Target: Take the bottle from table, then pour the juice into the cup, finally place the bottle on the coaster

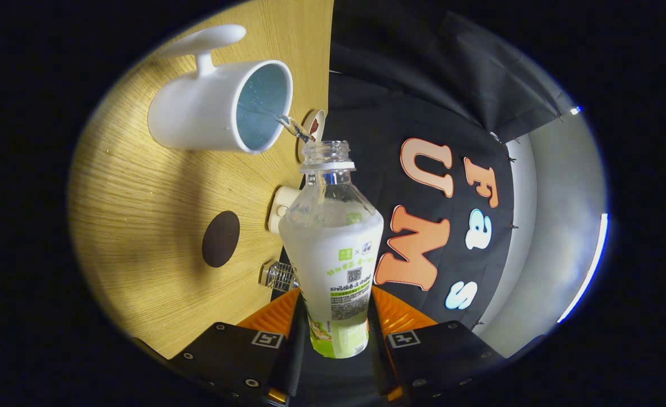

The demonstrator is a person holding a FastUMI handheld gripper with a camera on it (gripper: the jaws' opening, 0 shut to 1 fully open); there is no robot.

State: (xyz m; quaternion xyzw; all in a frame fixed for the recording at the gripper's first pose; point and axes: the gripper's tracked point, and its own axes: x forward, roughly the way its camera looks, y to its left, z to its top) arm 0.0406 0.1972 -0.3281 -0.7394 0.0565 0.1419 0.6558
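The tongs (333, 333) are closed on the bottle (333, 254), one finger pressing each side of its lower body, so the bottle stands out ahead of them, tipped over hard with its open neck pointing at the cup (220, 107). A thin clear stream leaves the mouth and runs into the cup, which sits beyond the fingertips and off to their left on the wooden table (141, 226). The pour is under way.

The bottle looks like thin clear plastic with a printed sleeve, so it should be light and somewhat soft: a hard squeeze would likely dent the wall and push liquid out faster. The sleeve may be slick, and the grip low on the body leaves the neck end free to swing. Holding at the wider labelled part, as now, seems the sound place; the weight will probably drop as it empties.

The coaster (220, 238), a dark round disc, lies on the table to the left of the fingers, nearer than the cup and apart from it.

Much is hard to read. The bottle's base is hidden between the fingers, so the contact there is unclear. How much juice remains cannot be told behind the sleeve. Small things just past the bottle, a pale round piece, a shiny metal one and a disc behind the neck, are partly covered and I cannot name them
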